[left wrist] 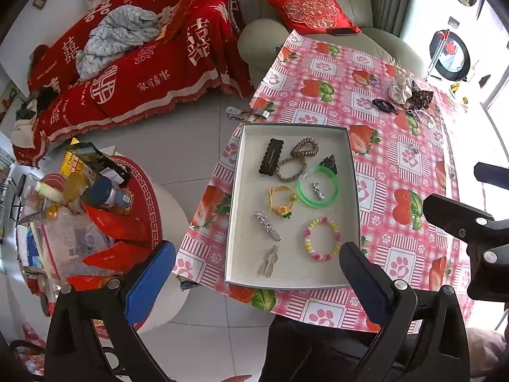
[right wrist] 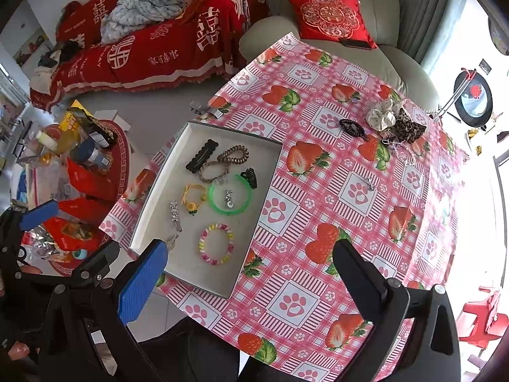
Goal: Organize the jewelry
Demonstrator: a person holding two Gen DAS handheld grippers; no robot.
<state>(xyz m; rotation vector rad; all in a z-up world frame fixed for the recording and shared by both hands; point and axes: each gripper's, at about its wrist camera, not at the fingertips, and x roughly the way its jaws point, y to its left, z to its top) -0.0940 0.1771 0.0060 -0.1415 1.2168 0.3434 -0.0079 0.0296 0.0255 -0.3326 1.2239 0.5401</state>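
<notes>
A shallow white tray (left wrist: pixel 235 222) (right wrist: pixel 149 222) lies on the strawberry tablecloth. In it are a green bangle (left wrist: pixel 318 186) (right wrist: pixel 230 197), a pastel bead bracelet (left wrist: pixel 322 238) (right wrist: pixel 216 243), a yellow flower tie (left wrist: pixel 281 200), a black clip (left wrist: pixel 270 157), a coil tie (left wrist: pixel 303 148) and a star clip (left wrist: pixel 267 225). Loose on the cloth far right are a white scrunchie (right wrist: pixel 380 116), a leopard scrunchie (right wrist: pixel 407 129), a black coil tie (right wrist: pixel 351 127) and a small silver piece (right wrist: pixel 369 183). My left gripper (left wrist: pixel 257 273) is open and empty above the tray's near edge. My right gripper (right wrist: pixel 251 273) is open and empty.
A stool (left wrist: pixel 95 222) crowded with bottles and red packets stands left of the table. A red-covered sofa (left wrist: pixel 143 57) and a beige armchair (left wrist: pixel 318 9) with a red cushion stand behind. A metal clip (left wrist: pixel 246 113) holds the cloth's far edge.
</notes>
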